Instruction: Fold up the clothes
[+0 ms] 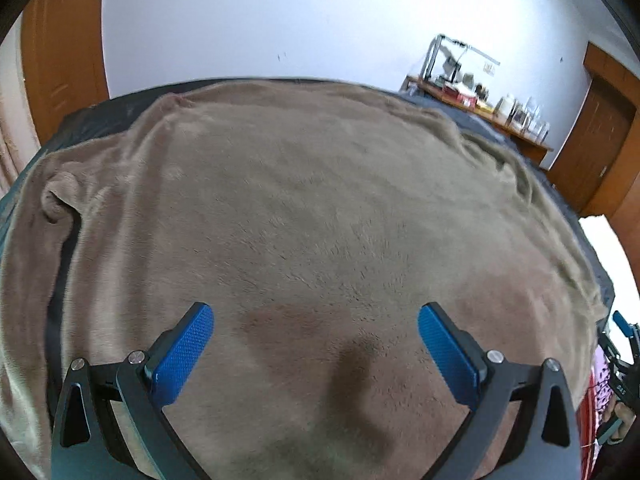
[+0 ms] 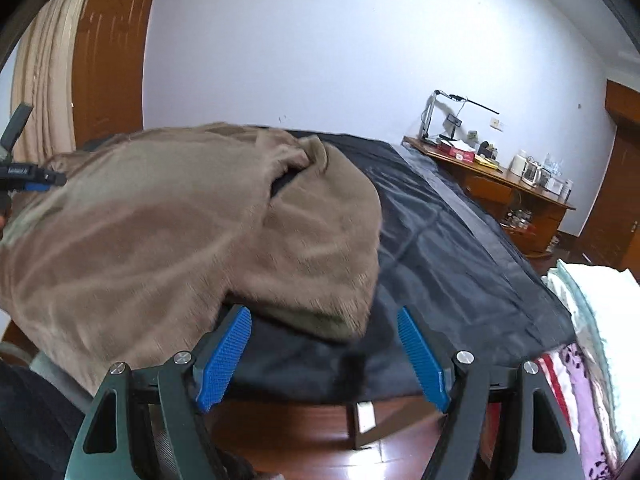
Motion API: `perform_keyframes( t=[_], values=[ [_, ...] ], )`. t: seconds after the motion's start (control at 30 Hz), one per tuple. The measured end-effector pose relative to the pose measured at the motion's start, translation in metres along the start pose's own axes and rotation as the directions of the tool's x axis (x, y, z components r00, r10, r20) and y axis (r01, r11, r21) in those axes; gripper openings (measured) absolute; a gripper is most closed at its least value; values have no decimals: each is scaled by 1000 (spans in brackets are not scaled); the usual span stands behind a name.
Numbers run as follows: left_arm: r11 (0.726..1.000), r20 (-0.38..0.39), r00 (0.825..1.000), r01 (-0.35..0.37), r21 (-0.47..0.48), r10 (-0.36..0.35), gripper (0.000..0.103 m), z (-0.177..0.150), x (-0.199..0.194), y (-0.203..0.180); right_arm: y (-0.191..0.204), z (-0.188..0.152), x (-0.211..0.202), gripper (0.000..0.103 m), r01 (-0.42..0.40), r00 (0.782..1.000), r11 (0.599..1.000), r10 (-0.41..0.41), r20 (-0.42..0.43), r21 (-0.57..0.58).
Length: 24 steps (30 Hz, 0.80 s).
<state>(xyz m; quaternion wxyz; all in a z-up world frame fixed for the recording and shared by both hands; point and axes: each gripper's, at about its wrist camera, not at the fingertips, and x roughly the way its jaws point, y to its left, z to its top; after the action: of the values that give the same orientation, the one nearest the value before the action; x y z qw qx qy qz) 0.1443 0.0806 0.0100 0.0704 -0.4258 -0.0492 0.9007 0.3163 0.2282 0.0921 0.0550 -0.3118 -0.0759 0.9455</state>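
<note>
Brown fleece garment (image 1: 304, 208) lies spread over a dark sheet (image 2: 460, 248) that covers the bed, and it takes up nearly all of the left wrist view, its plush surface mostly flat with a curled fold near the left edge and a rumpled hem along the far right side. From the right wrist view the same garment sits on the left part of the sheet, bunched at its far end, with one rounded flap hanging toward the near edge of the bed; the right part of the sheet lies bare.

Behind the bed rises a pale wall (image 2: 340, 48), with a wooden door (image 2: 112, 56) and a beige curtain (image 2: 40, 80) on the left. A wooden desk (image 2: 504, 188) stands against the wall on the right, crowded with small items and a lamp, too small to make out.

Left gripper (image 1: 316, 320) hovers over the garment with its blue pads (image 1: 184, 352) set wide apart and nothing between them. Right gripper (image 2: 324, 328) points at the near edge of the bed, its jaws likewise spread wide; the garment's flap lies just beyond the tips, and the left pad's tip is just beside the fleece, though contact cannot be told through the blur.
</note>
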Motion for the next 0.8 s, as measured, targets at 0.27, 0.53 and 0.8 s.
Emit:
perform_keyframes(
  t=[0.27, 0.53, 0.8],
  values=[
    [1000, -39, 999, -6, -6, 5, 103, -5, 15, 1, 30, 3, 18, 78, 99, 995, 970, -97, 16, -223],
    [1000, -33, 999, 0, 2, 1, 103, -8, 16, 1, 34, 18, 39, 60, 35, 999, 962, -38, -7, -272],
    [1000, -28, 1000, 11, 5, -11, 103, -8, 16, 2, 23, 35, 48, 23, -105, 994, 983, 99, -49, -152]
  ],
)
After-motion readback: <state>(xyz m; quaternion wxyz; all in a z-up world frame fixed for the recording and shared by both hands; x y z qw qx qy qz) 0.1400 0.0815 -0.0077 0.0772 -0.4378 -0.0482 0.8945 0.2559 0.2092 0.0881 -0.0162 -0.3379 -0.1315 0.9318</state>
